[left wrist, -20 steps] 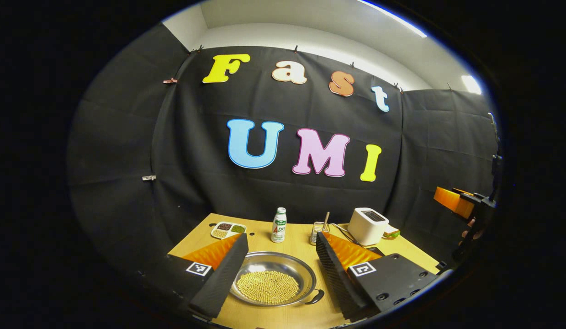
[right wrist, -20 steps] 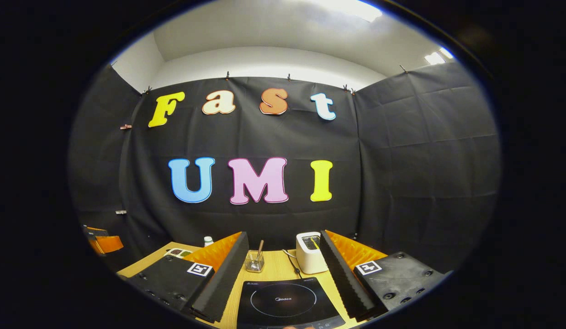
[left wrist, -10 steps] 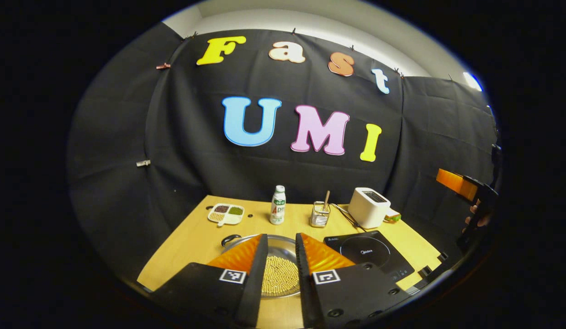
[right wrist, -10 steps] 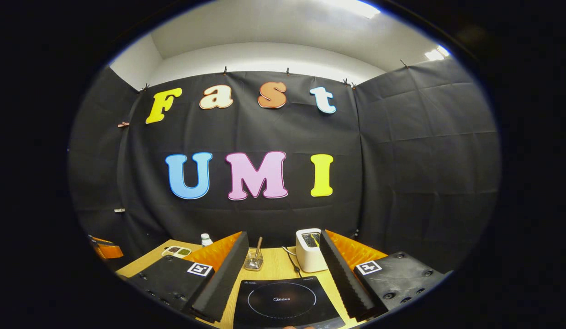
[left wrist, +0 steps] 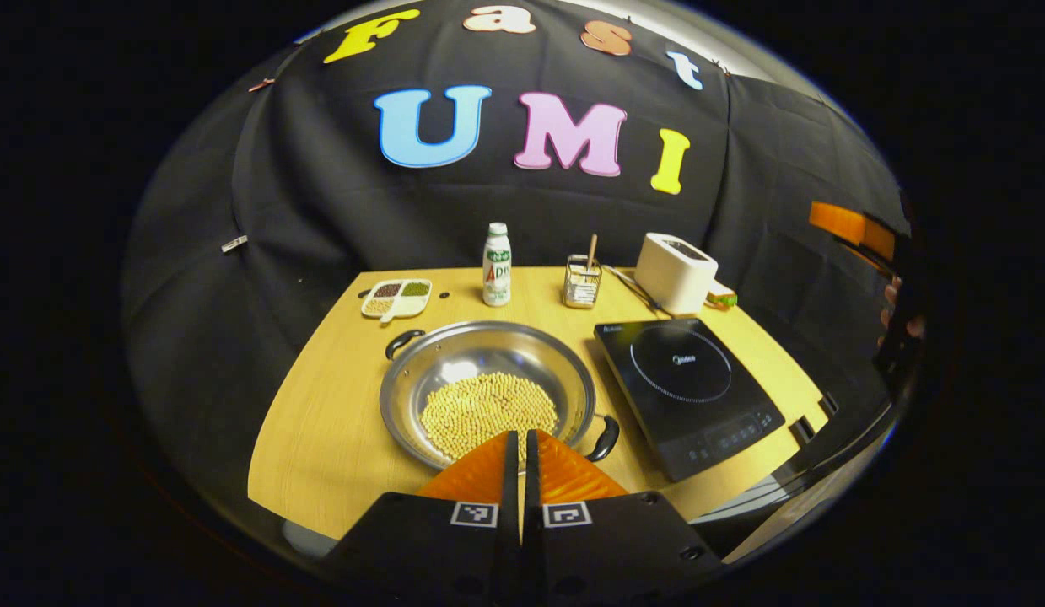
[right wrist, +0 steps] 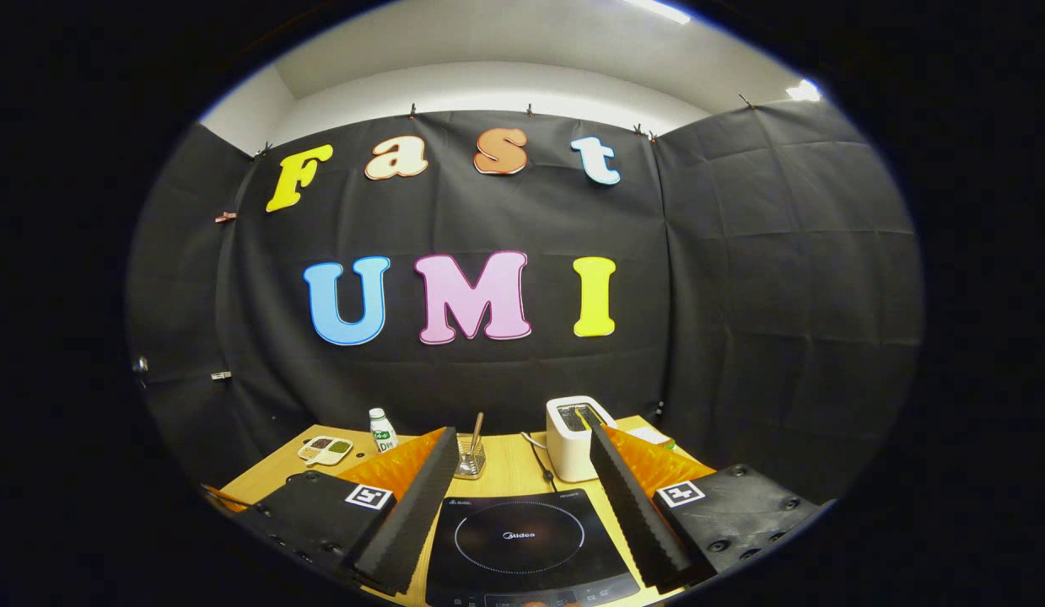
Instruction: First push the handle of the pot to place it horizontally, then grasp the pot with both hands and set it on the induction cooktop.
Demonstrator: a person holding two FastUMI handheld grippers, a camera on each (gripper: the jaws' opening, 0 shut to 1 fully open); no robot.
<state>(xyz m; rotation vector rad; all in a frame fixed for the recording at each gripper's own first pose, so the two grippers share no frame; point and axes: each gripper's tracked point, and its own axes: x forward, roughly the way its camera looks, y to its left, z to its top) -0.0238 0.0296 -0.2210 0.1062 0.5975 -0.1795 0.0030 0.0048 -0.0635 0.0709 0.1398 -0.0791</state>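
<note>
Two handles on the pot (left wrist: 487, 389): you can see the far-left one (left wrist: 403, 340) whole, but the near-right one (left wrist: 605, 437) is partly cut off behind your left gripper (left wrist: 520, 445). Near rim of the pot is hidden by the same fingers. The pot sits on the table (left wrist: 328, 421), left of the induction cooktop (left wrist: 687, 380) and apart from it, with beans (left wrist: 488, 409) in the bottom.

Your left gripper's fingers are pressed together with nothing between them; a second ago they were spread wide either side of the pot. That camera has also tipped down, so the table now shows whole.

At the right edge of the left gripper view your right gripper (left wrist: 859, 236) and the hand (left wrist: 902, 312) on it are mostly cut off.

Right gripper view: your right gripper (right wrist: 522, 493) is spread wide over the cooktop (right wrist: 522, 548), holding nothing, much as before. Cooktop's front edge is cropped. Behind: divided dish (right wrist: 325, 450), bottle (right wrist: 381, 430), cup (right wrist: 470, 459), toaster (right wrist: 575, 438).
</note>
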